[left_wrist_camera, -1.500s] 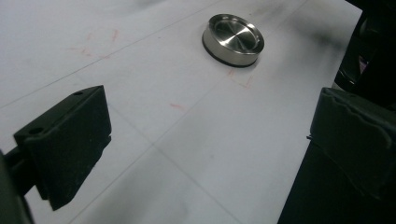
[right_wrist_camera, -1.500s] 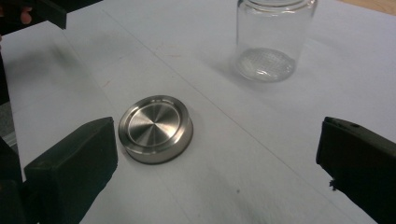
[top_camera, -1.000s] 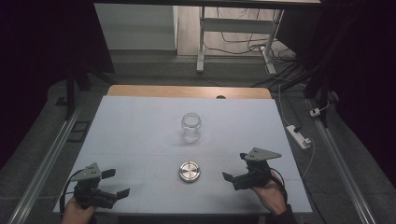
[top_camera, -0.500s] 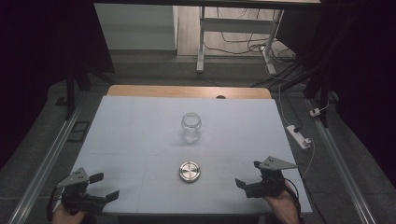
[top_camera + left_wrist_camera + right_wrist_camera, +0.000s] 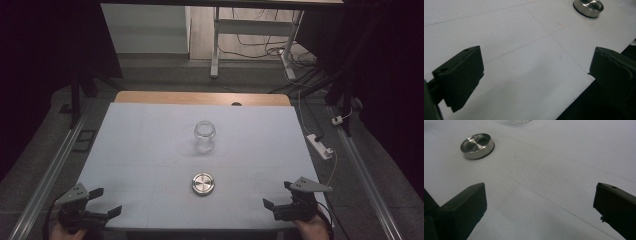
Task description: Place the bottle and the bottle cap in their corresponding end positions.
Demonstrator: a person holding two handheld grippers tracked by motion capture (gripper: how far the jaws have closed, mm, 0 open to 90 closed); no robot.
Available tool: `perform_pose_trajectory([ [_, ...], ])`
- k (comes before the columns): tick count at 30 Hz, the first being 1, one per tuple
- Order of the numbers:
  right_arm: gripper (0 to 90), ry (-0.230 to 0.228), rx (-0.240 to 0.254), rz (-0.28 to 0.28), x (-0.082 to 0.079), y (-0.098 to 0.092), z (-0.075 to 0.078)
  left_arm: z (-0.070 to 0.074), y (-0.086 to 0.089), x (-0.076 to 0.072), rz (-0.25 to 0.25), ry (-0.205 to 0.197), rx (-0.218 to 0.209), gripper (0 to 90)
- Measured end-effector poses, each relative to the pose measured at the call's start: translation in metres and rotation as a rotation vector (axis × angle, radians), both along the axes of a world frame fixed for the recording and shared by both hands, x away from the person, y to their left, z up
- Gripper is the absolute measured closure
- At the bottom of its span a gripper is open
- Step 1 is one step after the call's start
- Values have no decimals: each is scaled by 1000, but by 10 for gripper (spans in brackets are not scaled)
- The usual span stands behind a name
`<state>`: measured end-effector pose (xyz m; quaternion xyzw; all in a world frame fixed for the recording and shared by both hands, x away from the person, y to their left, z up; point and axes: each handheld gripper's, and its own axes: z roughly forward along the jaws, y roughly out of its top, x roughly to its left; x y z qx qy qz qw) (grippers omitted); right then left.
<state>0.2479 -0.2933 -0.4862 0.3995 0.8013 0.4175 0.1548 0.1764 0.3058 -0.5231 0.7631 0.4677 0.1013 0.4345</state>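
A clear glass jar (image 5: 205, 136) stands upright and uncapped at the middle of the white table (image 5: 145, 150). Nearer me lies its round metal lid (image 5: 203, 183), flat on the sheet. My left gripper (image 5: 106, 201) is open at the near-left corner, jaws wide apart over the table edge and holding nothing. My right gripper (image 5: 276, 195) is open at the near-right corner, also with nothing in it. In the left gripper view the lid (image 5: 588, 6) is far off at top right, beyond the left gripper (image 5: 536, 72). In the right gripper view the lid (image 5: 477, 145) is ahead to the left of the right gripper (image 5: 540, 202).
A wooden strip (image 5: 200, 97) borders the table's far edge. A white power strip (image 5: 320, 146) with a cable lies on the floor to the right. Metal rails (image 5: 50, 170) run along both sides, and a desk frame (image 5: 215, 50) stands behind.
Both grippers have drawn back toward me and outward, the left to the near-left corner and the right to the near-right corner. Jar and lid have not moved.
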Motion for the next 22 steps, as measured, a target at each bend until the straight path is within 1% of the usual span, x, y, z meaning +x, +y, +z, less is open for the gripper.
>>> perform_pose_trajectory([
  [7, 0, 21, -34, -24, -7, -6, -4, 0, 3, -4, 19, 6, 25, 4],
  [11, 0, 36, -58, -33, -10, -7, -7, 0, 4, -6, 21, 13, 37, 4],
  [16, 0, 45, -73, -44, -14, -9, -7, -1, 5, -9, 23, 35, 62, 4],
  [20, 0, 57, -88, -50, -15, -7, -8, -2, 4, -9, 15, 57, 78, 3],
  [22, 0, 59, -92, -51, -14, -7, -8, -2, 4, -8, 13, 60, 76, 3],
])
